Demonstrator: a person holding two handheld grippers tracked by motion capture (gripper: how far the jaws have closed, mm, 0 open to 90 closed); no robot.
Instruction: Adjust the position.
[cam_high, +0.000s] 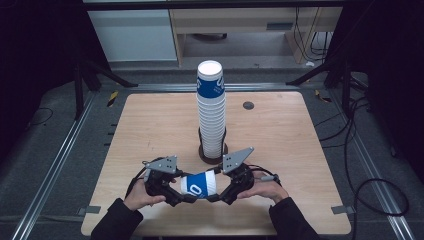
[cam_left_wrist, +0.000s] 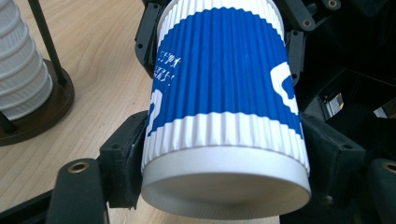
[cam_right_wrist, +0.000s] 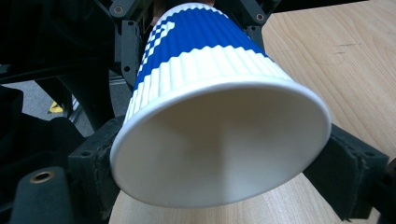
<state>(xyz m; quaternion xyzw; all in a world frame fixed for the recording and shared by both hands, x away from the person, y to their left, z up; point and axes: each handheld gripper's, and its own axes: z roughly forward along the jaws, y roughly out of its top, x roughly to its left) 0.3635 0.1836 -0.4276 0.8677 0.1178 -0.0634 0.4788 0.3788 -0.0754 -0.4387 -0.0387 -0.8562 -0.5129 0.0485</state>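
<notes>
Clerk: High view, item one: blue-and-white ribbed paper cup (cam_high: 199, 184), lying sideways above the near edge of the light wooden table (cam_high: 150, 125).

Checker: Held how?

Clerk: Left gripper (cam_high: 176, 194) clamps its base end; right gripper (cam_high: 219, 192) clamps its open rim.

Checker: Item two?

Clerk: Tall stack of matching paper cups (cam_high: 211, 110), upright in a dark round holder (cam_high: 202, 156) behind them.

- The tall cup stack (cam_high: 211, 107) on its round stand (cam_high: 213, 152) rises at mid-bench, just behind the two grippers.
- A sideways cup (cam_high: 199, 184) bridges the left gripper (cam_high: 176, 192) and right gripper (cam_high: 223, 190), both clamped on it, closing the gap between them near the front edge.
- The bench (cam_high: 150, 130) lies bare toward its left and right edges and its far corners.
</notes>
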